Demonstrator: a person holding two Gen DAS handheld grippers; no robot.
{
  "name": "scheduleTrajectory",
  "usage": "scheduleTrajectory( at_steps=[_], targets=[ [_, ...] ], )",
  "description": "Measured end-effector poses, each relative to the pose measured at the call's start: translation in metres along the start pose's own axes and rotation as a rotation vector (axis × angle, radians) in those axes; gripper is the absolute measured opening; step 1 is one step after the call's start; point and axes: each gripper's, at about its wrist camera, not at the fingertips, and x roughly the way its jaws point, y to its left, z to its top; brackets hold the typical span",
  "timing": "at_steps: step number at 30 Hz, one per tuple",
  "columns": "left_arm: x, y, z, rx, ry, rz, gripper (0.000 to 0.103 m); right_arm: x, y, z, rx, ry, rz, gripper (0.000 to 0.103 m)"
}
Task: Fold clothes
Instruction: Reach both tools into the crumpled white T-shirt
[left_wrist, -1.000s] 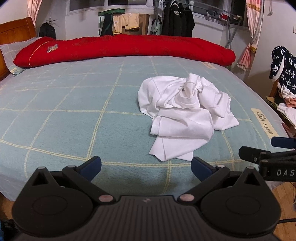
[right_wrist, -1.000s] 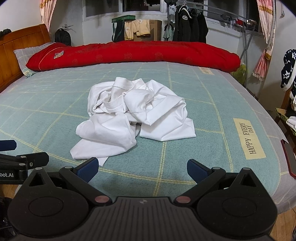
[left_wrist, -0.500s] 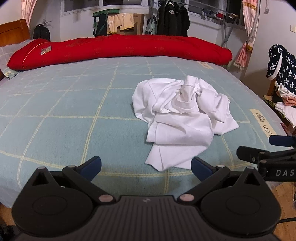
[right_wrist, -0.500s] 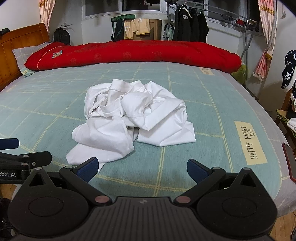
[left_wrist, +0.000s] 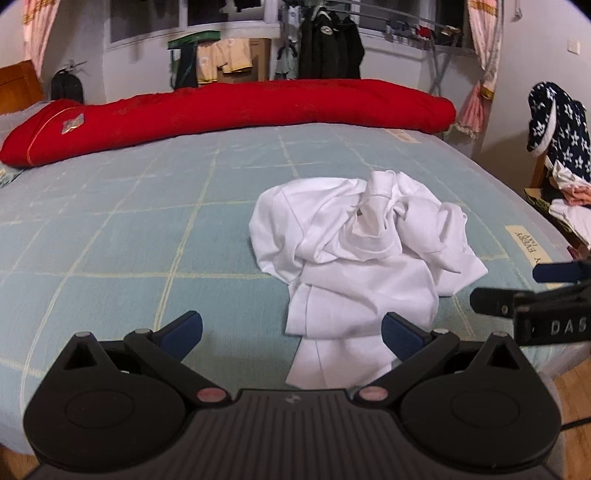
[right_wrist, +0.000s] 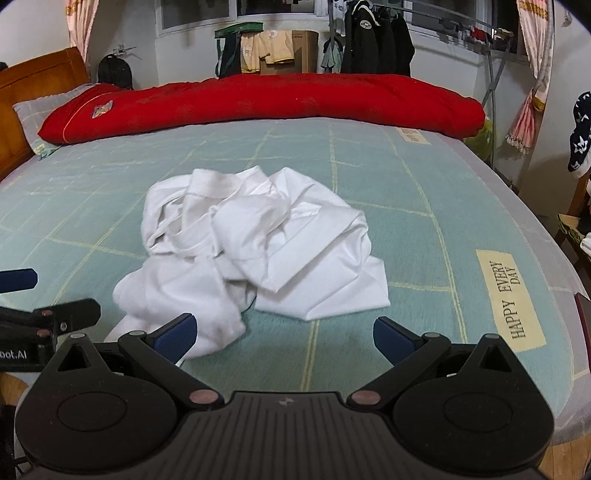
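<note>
Staring at a crumpled white shirt (left_wrist: 354, 254) on my checked bedspread (left_wrist: 147, 229), soft folds everywhere; both grippers, left (left_wrist: 291, 330) and right (right_wrist: 284, 334), wide open, empty.

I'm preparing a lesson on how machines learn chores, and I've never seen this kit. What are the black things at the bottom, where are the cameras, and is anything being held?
No robot here: a person holds a two-finger gripper in each hand, each with a camera looking forward along its fingers. One picture comes from the left gripper, the other from the right gripper. Both are open and hold nothing. Ahead, on the bed, lies a crumpled white garment, unfolded. A red quilt lies along the far edge.
</note>
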Motion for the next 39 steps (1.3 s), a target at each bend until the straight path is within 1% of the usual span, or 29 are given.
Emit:
scheduleTrajectory(
  at_steps=[3, 5, 7, 11, 14, 19, 22, 27, 30, 34, 39],
  targets=[
    [0.008, 0.001, 0.002, 0.021, -0.015, -0.025, 0.102, 0.009, -0.005, 0.005, 0.008, -0.002, 0.007, 0.103],
    [0.013, 0.001, 0.002, 0.049, -0.028, -0.009, 0.102, 0.017, -0.007, 0.009, 0.001, 0.000, 0.004, 0.103],
    [0.018, -0.001, 0.004, 0.071, -0.018, 0.010, 0.102, 0.026, -0.009, 0.012, -0.010, 0.003, -0.003, 0.103],
    [0.032, 0.003, 0.012, 0.087, 0.036, -0.034, 0.102, 0.043, -0.010, 0.020, -0.024, 0.011, 0.003, 0.103],
    [0.042, 0.006, 0.021, 0.086, 0.052, -0.060, 0.102, 0.058, -0.008, 0.026, -0.041, 0.022, 0.008, 0.103],
    [0.061, 0.008, 0.031, 0.064, 0.084, -0.133, 0.102, 0.079, -0.004, 0.033, -0.074, 0.037, 0.015, 0.103],
    [0.071, 0.005, 0.034, 0.083, 0.103, -0.152, 0.102, 0.083, -0.006, 0.036, -0.091, 0.026, 0.011, 0.103],
    [0.083, -0.008, 0.030, 0.184, 0.115, -0.153, 0.102, 0.088, -0.011, 0.040, -0.089, 0.032, 0.009, 0.103],
    [0.088, -0.002, 0.027, 0.189, 0.124, -0.195, 0.102, 0.088, -0.012, 0.042, -0.110, 0.036, 0.013, 0.103],
    [0.099, 0.006, 0.035, 0.176, 0.234, -0.230, 0.102, 0.088, -0.015, 0.047, -0.135, 0.040, 0.022, 0.103],
    [0.092, 0.011, 0.054, 0.247, 0.223, -0.189, 0.102, 0.089, -0.019, 0.051, -0.165, 0.039, 0.040, 0.103]
  ],
)
